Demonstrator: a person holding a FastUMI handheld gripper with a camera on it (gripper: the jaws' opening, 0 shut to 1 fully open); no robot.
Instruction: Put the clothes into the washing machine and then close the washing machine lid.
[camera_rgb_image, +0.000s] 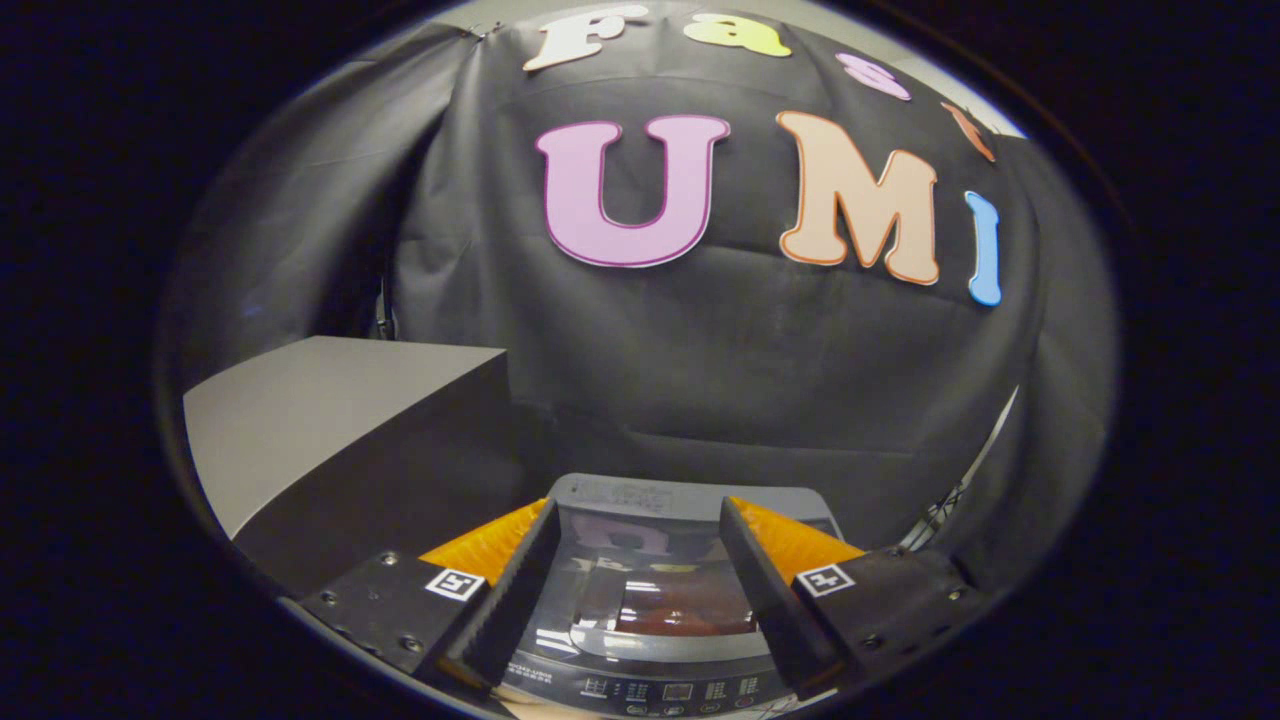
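A grey top-loading washing machine (690, 495) stands below and just ahead of my fingers. Its glass lid (655, 575) lies flat and shut, and something reddish shows dimly through the glass. The control panel (675, 690) runs along the machine's near edge under my fingers. My gripper (638, 520) hovers above the lid, open, with nothing between its fingers.
A grey table top (320, 420) stands to the left of the machine, higher than its lid. The booth's black cloth wall (700, 350) hangs close behind the machine. A thin metal frame (950, 500) shows at the right past the machine.
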